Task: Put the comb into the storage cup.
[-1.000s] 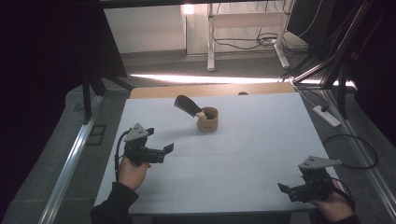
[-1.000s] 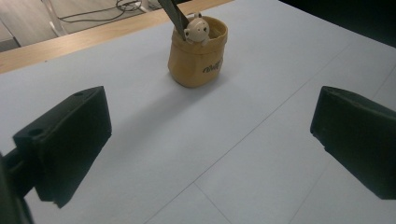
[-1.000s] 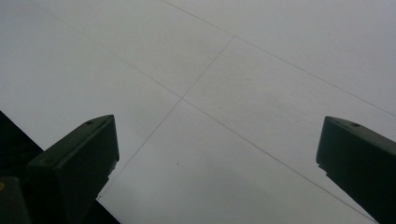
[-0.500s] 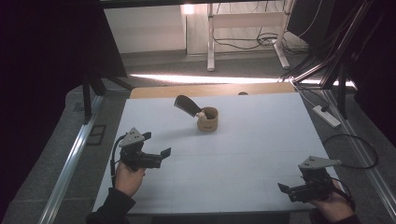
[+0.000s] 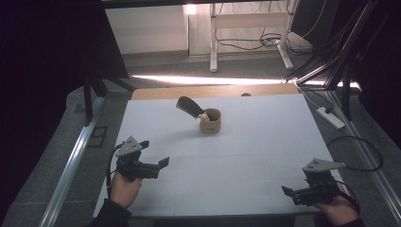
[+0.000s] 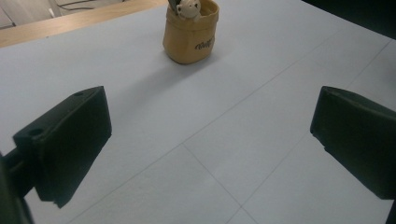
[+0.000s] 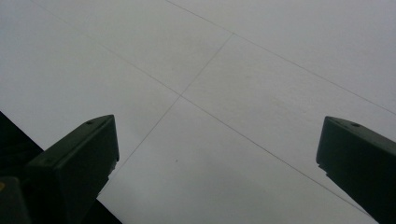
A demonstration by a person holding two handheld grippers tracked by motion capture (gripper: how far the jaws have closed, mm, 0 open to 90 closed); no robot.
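The counter [image 5: 246, 156], covered by a pale sheet marked with faint grid lines, is the largest thing here and is bare apart from one group of items toward its far middle. That group is a small tan fabric pouch [image 5: 210, 121], standing upright with printed lettering on its side. Out of its mouth leans a dark flat object [image 5: 189, 106], tilted up and away to the left; what it is cannot be told. Beside it a small white bear-like figure [image 6: 189, 8] peeks over the rim.

The left tongs [image 5: 158, 165] hang low over the near left part of the counter, held in a hand, their jaws spread wide and empty. In the left gripper view they point toward the pouch, which sits well ahead of them. The right tongs [image 5: 289, 193] are at the near right corner, also wide and holding nothing, looking down on plain sheet near the counter's edge.

The step in hand looks like the approach: nothing is grasped, and both tongs are well apart from the pouch. The next move probably calls for the left tongs to travel forward and slightly right, keeping the jaws wide enough to straddle the soft pouch or one of its contents without tipping it.
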